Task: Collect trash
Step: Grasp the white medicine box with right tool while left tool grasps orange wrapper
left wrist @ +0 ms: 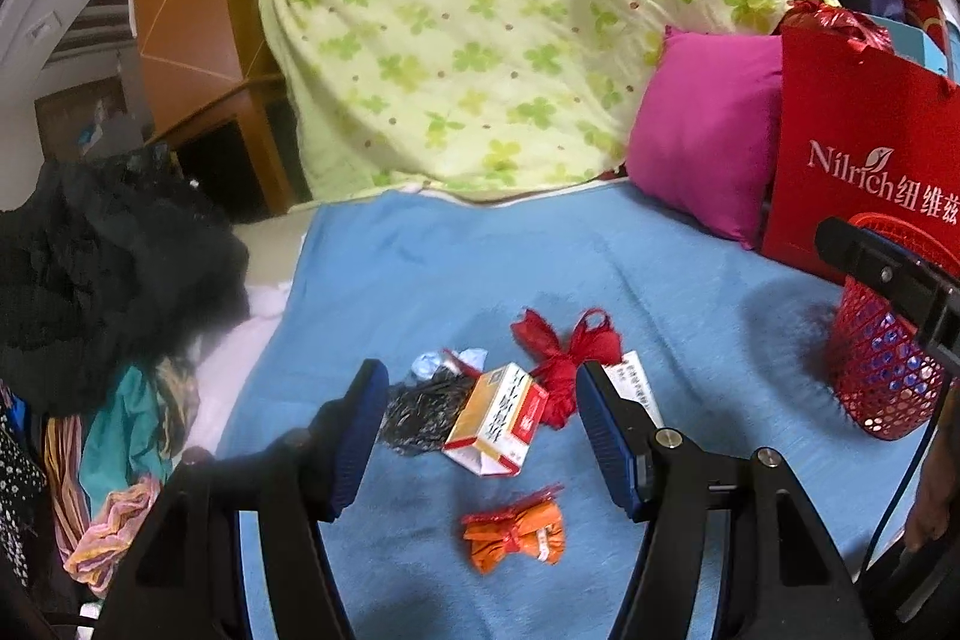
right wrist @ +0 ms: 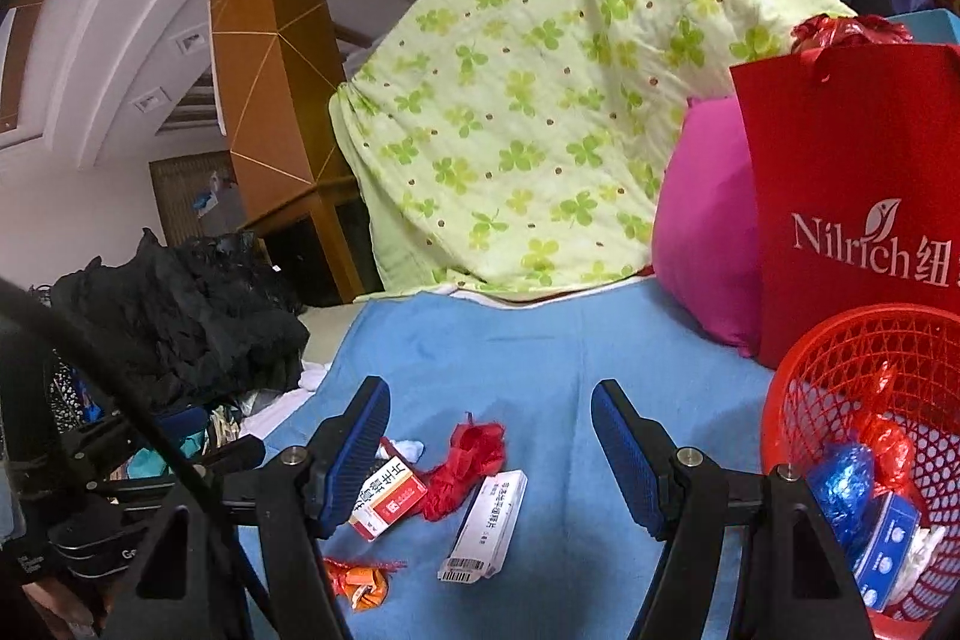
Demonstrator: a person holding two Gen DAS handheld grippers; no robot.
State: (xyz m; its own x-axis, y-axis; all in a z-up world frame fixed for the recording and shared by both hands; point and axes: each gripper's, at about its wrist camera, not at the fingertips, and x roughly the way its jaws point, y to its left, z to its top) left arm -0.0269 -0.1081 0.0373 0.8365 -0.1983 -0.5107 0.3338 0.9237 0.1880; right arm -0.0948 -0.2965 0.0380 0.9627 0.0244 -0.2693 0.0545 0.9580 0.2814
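Trash lies on a blue blanket (left wrist: 420,268): a yellow-and-red medicine box (left wrist: 498,418), a red crumpled wrapper (left wrist: 564,352), an orange wrapper (left wrist: 516,529), a dark foil wrapper (left wrist: 420,406) and a white box (right wrist: 486,526). My left gripper (left wrist: 480,418) is open and empty, hovering over the medicine box. My right gripper (right wrist: 489,430) is open and empty above the pile; the medicine box (right wrist: 387,502), red wrapper (right wrist: 468,460) and orange wrapper (right wrist: 360,580) show below it. A red mesh basket (right wrist: 840,358) at the right holds several wrappers and a blue box.
A red Nilrich paper bag (right wrist: 852,196) and a magenta pillow (left wrist: 708,130) stand behind the basket (left wrist: 876,376). A green clover quilt (left wrist: 510,28) is piled at the back. Black clothing (left wrist: 108,268) and colourful clothes (left wrist: 120,460) lie left.
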